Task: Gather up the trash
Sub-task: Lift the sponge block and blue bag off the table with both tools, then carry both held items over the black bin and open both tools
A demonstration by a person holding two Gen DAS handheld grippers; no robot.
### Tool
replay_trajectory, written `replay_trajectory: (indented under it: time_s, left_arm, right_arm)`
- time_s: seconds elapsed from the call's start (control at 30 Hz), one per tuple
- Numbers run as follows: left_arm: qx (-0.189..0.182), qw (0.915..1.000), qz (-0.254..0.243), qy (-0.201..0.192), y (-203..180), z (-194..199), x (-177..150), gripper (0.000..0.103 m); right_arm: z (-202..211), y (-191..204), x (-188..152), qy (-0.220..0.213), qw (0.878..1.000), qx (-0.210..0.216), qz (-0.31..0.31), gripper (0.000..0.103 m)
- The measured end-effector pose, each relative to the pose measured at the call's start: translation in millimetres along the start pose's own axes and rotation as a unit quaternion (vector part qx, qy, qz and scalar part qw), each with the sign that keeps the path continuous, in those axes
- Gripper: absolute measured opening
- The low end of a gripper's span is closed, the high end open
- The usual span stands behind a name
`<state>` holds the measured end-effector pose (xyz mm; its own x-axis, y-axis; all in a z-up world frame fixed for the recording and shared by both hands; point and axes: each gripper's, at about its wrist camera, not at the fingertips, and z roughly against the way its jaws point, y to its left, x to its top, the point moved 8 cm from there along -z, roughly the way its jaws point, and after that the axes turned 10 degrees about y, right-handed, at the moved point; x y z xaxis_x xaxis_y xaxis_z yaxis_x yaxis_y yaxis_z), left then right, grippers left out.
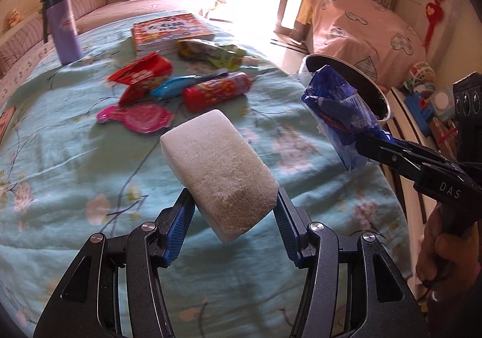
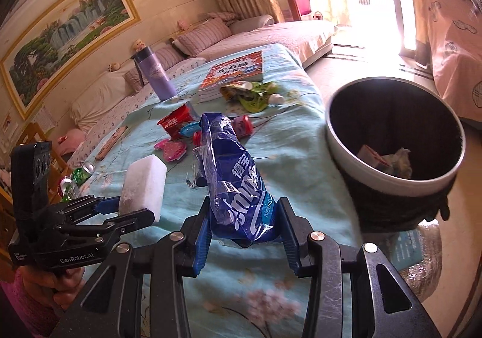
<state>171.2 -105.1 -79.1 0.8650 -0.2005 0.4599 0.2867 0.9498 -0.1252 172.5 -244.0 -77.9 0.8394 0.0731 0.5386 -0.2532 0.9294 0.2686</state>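
Note:
My left gripper [image 1: 235, 202] is shut on a white foam block [image 1: 217, 169] and holds it above the turquoise table cloth [image 1: 60, 163]. The block also shows in the right wrist view [image 2: 144, 184]. My right gripper [image 2: 244, 220] is shut on a crumpled blue plastic wrapper [image 2: 238, 178], held above the table near its right edge. The wrapper also shows in the left wrist view [image 1: 337, 115]. A round trash bin [image 2: 340, 139] with trash inside stands just right of the table. More wrappers lie ahead: red [image 1: 141, 74], pink [image 1: 141, 118], green [image 1: 211, 52].
A purple flask [image 1: 64, 28] stands at the table's far left. A book [image 1: 168, 29], a red tube [image 1: 217, 91] and a blue toothbrush [image 1: 180, 85] lie mid-table. Green cans [image 2: 79, 175] sit at the left edge. A sofa is behind.

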Motion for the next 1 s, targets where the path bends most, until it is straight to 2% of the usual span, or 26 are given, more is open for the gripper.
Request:
replay_trajectory:
  time_s: [0.43, 1.0]
  left_arm:
    - [-0.024, 0.9986, -0.046, 0.003, -53, -11, 24, 0.053]
    - [-0.046, 0.9928, -0.110, 0.014, -117, -35, 81, 0.053]
  right_arm:
    - [28, -61, -3, -0.022, 0.998, -0.034, -0.053, 0.042]
    - [42, -129, 21, -0.033, 0.992, -0.062, -0.103, 0.042]
